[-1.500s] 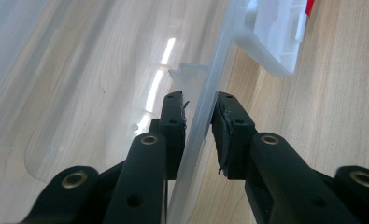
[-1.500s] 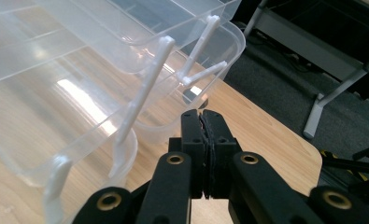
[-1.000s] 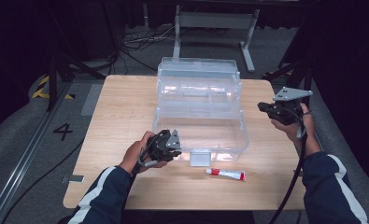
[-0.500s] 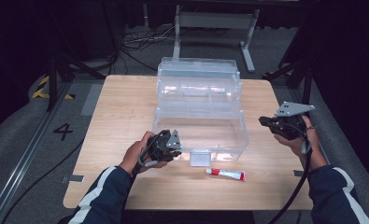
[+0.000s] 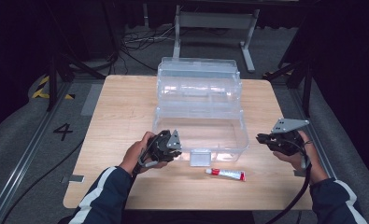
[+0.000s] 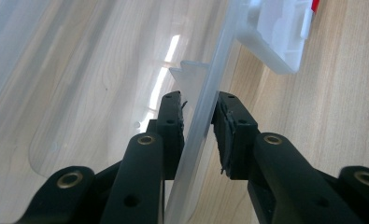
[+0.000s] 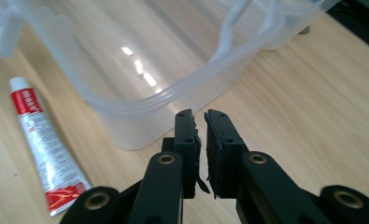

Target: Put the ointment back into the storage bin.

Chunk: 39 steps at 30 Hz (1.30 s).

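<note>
High view showed the right tongs [image 5: 262, 138] had come down from beside the box lid to desk level by the near right corner of the clear plastic box [image 5: 198, 123], jaws just parting a crack, nothing between them. That suggested a reach for the tube [image 5: 225, 174], lying on the wooden desk [image 5: 117, 107] just before the box. Left tongs [image 6: 198, 109] stayed clamped on the thin, glossy front wall. The tube was slim, white and red.
</note>
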Available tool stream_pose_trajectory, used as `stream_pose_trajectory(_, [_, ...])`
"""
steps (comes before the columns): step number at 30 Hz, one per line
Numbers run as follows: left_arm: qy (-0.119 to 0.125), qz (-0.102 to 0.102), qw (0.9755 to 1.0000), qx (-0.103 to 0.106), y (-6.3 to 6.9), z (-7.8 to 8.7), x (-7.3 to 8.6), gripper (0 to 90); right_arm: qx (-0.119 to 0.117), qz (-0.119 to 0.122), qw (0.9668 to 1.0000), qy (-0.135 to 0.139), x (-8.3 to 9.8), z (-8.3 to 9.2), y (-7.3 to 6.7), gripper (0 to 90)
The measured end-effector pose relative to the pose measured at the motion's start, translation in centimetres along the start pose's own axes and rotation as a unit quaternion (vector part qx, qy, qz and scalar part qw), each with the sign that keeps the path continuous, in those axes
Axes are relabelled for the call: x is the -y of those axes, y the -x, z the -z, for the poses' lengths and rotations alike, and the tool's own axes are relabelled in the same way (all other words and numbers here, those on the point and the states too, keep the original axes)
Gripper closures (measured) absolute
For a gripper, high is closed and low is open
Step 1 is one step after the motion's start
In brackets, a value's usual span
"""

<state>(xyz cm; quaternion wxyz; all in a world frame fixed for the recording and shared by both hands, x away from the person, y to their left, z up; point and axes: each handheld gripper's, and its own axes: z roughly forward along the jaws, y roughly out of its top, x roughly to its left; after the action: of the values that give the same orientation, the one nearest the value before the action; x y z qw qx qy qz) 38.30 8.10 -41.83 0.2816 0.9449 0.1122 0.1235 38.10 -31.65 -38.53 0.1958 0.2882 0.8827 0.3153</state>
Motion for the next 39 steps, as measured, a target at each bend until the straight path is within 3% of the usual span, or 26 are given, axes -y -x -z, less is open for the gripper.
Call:
stream_pose_trajectory(10, [-0.001,-0.001,1.0,-0.001,0.0,0.0,0.0,73.3,-0.035,0.002,0.9992,-0.022,1.1,-0.6,-2.1,82.7])
stream_pose_trajectory(13, [-0.001,-0.001,1.0,-0.002,0.0,0.0,0.0,73.2,-0.058,0.004,0.9976,-0.039,1.4,-0.9,-3.3,81.0])
stream_pose_trajectory(19, [-0.002,-0.002,1.0,-0.002,0.0,0.0,0.0,73.2,-0.082,0.014,0.9952,-0.051,1.6,-1.5,-4.6,78.5])
stream_pose_trajectory(26, [-0.002,-0.002,1.0,-0.002,0.0,0.0,0.0,73.2,-0.111,0.034,0.9911,-0.066,1.0,-2.4,-6.3,75.4])
stream_pose_trajectory(32, [-0.002,-0.001,1.0,-0.004,0.1,0.0,0.0,73.2,-0.138,0.061,0.985,-0.083,0.2,-3.5,-8.0,73.7])
stream_pose_trajectory(39, [-0.006,-0.005,1.0,-0.004,0.0,0.0,0.0,73.2,-0.149,0.08,0.9806,-0.099,-0.4,-4.8,-9.0,72.4])
